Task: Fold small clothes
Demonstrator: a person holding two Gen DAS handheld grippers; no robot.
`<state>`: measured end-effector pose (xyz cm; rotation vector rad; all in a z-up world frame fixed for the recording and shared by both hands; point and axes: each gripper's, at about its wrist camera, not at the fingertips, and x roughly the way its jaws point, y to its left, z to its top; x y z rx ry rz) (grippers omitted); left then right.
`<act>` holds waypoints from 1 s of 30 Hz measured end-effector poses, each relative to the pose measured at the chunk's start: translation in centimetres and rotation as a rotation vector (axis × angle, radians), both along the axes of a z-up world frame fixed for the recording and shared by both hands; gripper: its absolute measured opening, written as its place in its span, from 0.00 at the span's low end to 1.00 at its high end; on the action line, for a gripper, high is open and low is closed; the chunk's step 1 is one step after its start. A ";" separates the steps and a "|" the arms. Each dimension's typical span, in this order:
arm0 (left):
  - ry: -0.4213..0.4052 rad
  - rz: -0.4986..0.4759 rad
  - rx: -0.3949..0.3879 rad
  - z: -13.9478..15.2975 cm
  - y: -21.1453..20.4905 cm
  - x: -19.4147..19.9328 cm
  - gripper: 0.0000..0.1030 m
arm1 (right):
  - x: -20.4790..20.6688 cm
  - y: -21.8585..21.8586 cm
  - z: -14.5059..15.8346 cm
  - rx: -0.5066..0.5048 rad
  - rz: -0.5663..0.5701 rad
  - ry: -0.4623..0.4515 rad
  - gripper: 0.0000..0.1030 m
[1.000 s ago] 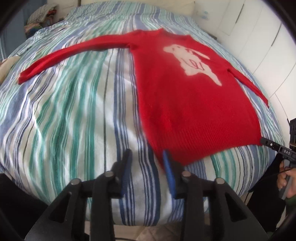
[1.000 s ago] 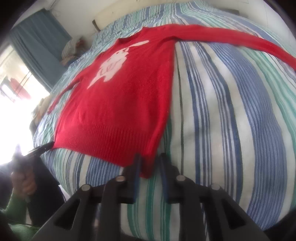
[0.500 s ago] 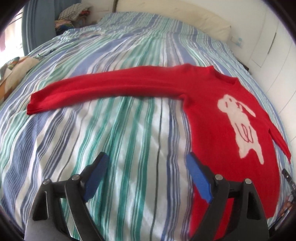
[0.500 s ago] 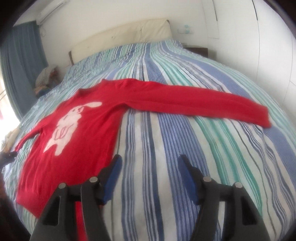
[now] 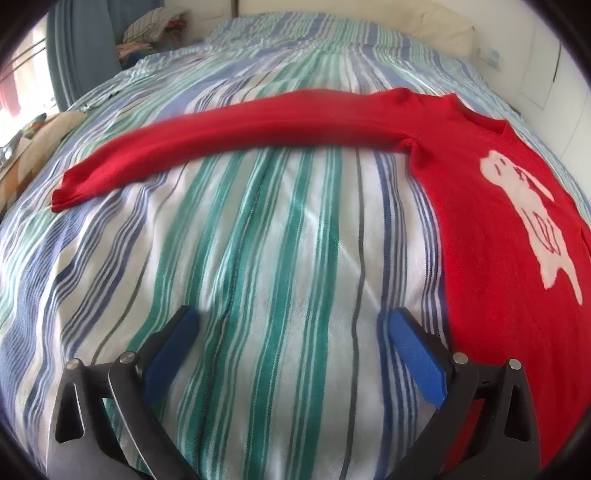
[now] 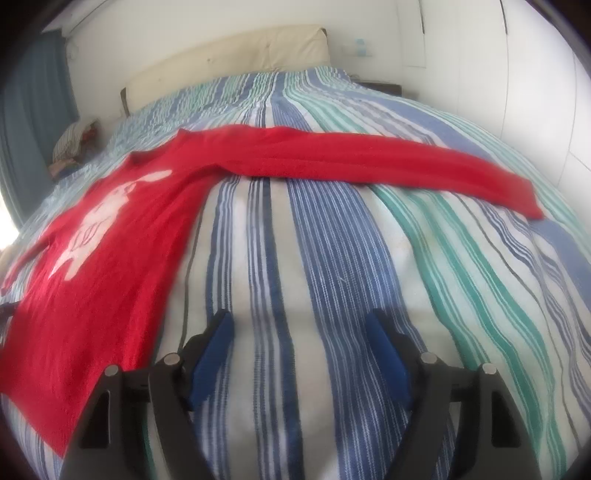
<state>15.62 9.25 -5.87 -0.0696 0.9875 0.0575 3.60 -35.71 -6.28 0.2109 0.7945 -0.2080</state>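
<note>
A red sweater (image 5: 498, 229) with a white animal print lies flat, front up, on the striped bed (image 5: 258, 258). In the left wrist view its left sleeve (image 5: 221, 136) stretches out to the left, its cuff (image 5: 70, 188) far left. My left gripper (image 5: 291, 325) is open and empty over bare bedding, left of the sweater's body. In the right wrist view the sweater (image 6: 110, 258) lies at left and its other sleeve (image 6: 369, 162) runs right to its cuff (image 6: 524, 199). My right gripper (image 6: 299, 325) is open and empty over bare bedding, right of the body.
A cream headboard (image 6: 229, 62) stands at the far end of the bed. A pile of clothes (image 5: 155, 33) lies by the blue curtain (image 5: 77, 55). White cupboard doors (image 6: 517, 74) line the right side.
Both grippers let go of the sweater's bottom hem, opened wide and moved outward and forward, the left toward the left sleeve, the right toward the right sleeve.
</note>
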 end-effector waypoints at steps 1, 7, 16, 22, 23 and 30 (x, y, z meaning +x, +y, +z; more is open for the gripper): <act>0.001 0.001 0.002 0.0 0.0 0.0 1.00 | 0.0 0.1 -0.1 -0.004 0.002 -0.002 0.73; 0.008 0.003 0.018 -0.1 -0.2 0.1 1.00 | 0.0 0.3 -0.2 -0.011 0.005 -0.004 0.75; 0.002 -0.013 -0.002 -0.1 0.0 -0.1 1.00 | 0.1 0.5 -0.2 -0.026 0.008 0.001 0.77; 0.013 -0.025 0.013 -0.2 -0.2 -0.2 1.00 | 0.2 0.6 -0.2 -0.032 0.009 0.003 0.78; 0.016 -0.028 0.017 -0.2 -0.3 -0.2 1.00 | 0.2 0.6 -0.2 -0.032 0.009 0.003 0.78; 0.026 -0.037 0.047 -0.3 -0.7 -0.1 1.00 | 0.3 0.7 -0.2 -0.035 0.009 0.005 0.79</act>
